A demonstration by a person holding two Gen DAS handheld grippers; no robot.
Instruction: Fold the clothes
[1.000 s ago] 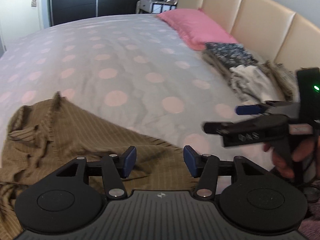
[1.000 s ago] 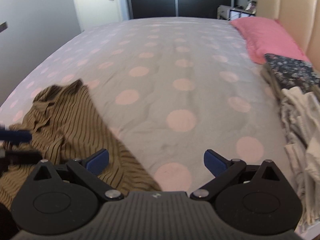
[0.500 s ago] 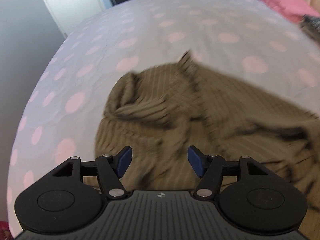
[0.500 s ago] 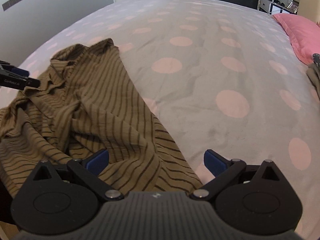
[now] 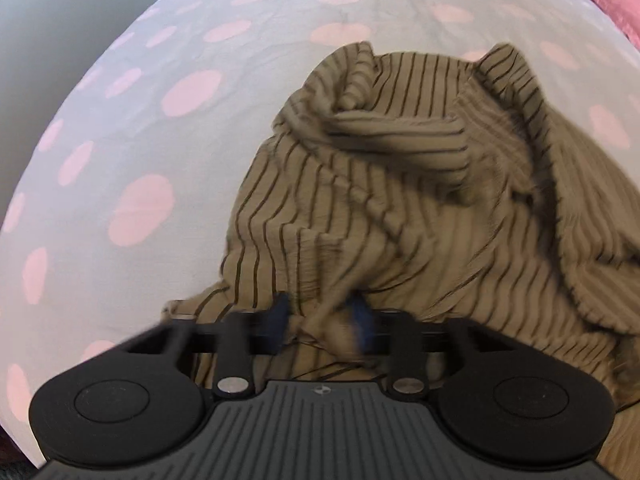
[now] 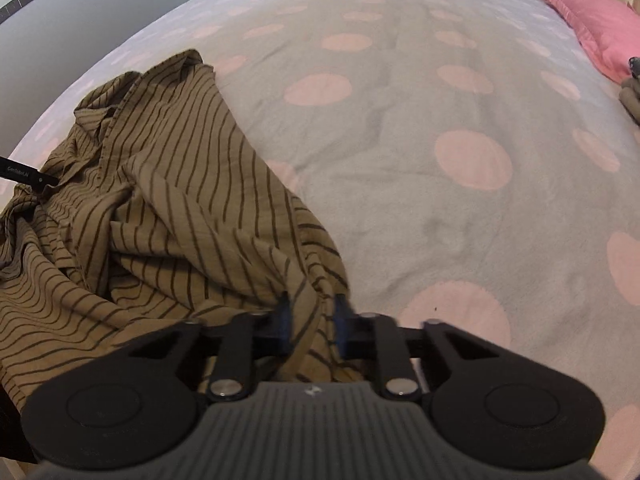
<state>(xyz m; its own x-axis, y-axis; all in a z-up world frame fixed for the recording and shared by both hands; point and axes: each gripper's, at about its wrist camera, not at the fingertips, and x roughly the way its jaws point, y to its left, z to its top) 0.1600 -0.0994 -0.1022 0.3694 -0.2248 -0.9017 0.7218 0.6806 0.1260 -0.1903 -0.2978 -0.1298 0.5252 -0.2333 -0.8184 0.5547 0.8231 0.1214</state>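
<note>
A brown shirt with thin dark stripes (image 5: 420, 200) lies crumpled at the near edge of the bed; it also shows in the right wrist view (image 6: 160, 208). My left gripper (image 5: 322, 316) is closed on a bunched fold of the shirt near its left edge. My right gripper (image 6: 312, 312) is closed on the shirt's right hem, with cloth pinched between the blue pads. A tip of the left gripper (image 6: 28, 174) shows at the far left of the right wrist view.
The bed (image 6: 440, 128) has a grey cover with pink dots. A pink pillow (image 6: 600, 28) lies at the far right, with folded clothes (image 6: 630, 92) beside it. A grey wall (image 5: 60, 20) stands to the left.
Both grippers have come down onto the shirt and their fingers have closed on its cloth. Half a second ago both were open above it.
</note>
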